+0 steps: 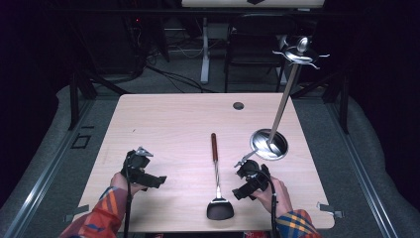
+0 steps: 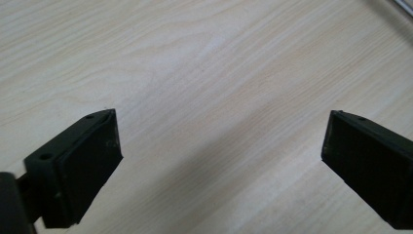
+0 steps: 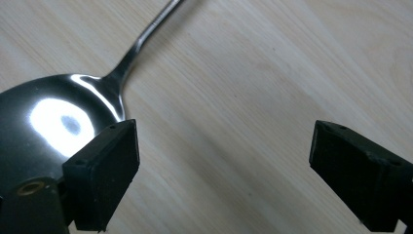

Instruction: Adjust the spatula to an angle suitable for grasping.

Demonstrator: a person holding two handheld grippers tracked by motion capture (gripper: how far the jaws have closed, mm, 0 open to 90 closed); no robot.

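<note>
A long metal utensil (image 1: 216, 168) with a reddish-brown handle lies in the middle of the wooden table (image 1: 168, 124), its dark head (image 1: 220, 209) near the front edge. My right gripper (image 1: 241, 192) rests just right of that head, open and holding nothing. In the right gripper view the shiny head (image 3: 44, 122) lies behind the left jaw, and bare wood shows between the jaws of the right gripper (image 3: 222, 139). My left gripper (image 1: 157, 180) sits at the front left of the table, apart from the utensil. In the left gripper view, the left gripper (image 2: 221, 129) is open over bare wood.
A tall metal stand (image 1: 286, 99) with hooks at its top (image 1: 300, 52) rises from a round shiny base (image 1: 269, 144) at the table's right, just beyond my right gripper. A small round hole (image 1: 238, 105) marks the far side. A dark chair (image 1: 255, 44) stands behind the table.
</note>
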